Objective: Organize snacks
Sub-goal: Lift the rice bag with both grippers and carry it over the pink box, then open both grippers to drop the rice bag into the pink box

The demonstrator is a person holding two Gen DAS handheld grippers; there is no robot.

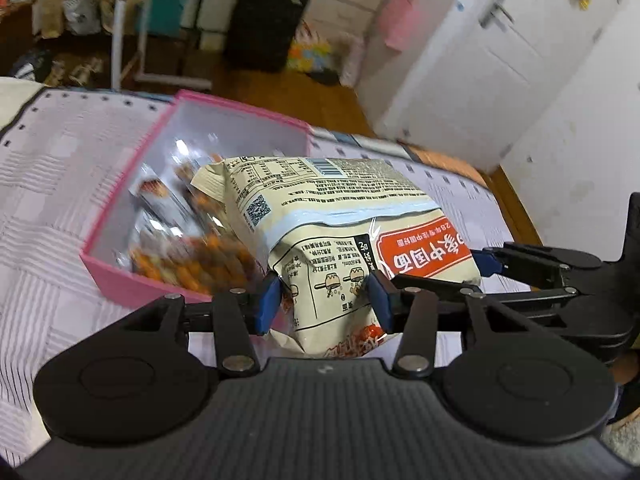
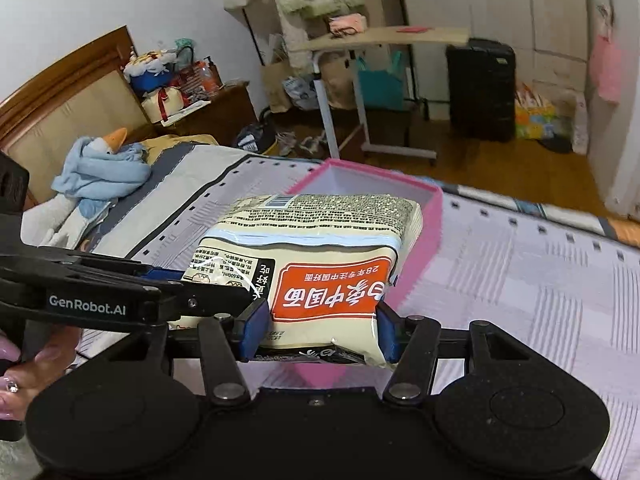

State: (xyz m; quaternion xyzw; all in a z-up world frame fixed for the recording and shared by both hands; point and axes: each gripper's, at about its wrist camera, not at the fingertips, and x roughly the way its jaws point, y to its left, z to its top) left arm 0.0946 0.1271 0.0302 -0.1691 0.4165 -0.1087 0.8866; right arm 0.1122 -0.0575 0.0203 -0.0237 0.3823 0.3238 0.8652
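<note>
I have both tools clamped on one noodle packet: my left tool pinches its near corner, my right tool its near edge. The packet hangs over the pink box on the bed, above the orange snacks inside. Open bedspread surrounds the box; a blue scarf lies well apart.

The noodle packet is glossy plastic film, crinkled at its seams. The pink box looks like smooth matt card. The bedspread is woven cloth with ribbed stripes. The grippers' fingers carry blue rubbery pads on matt black plastic.
</note>
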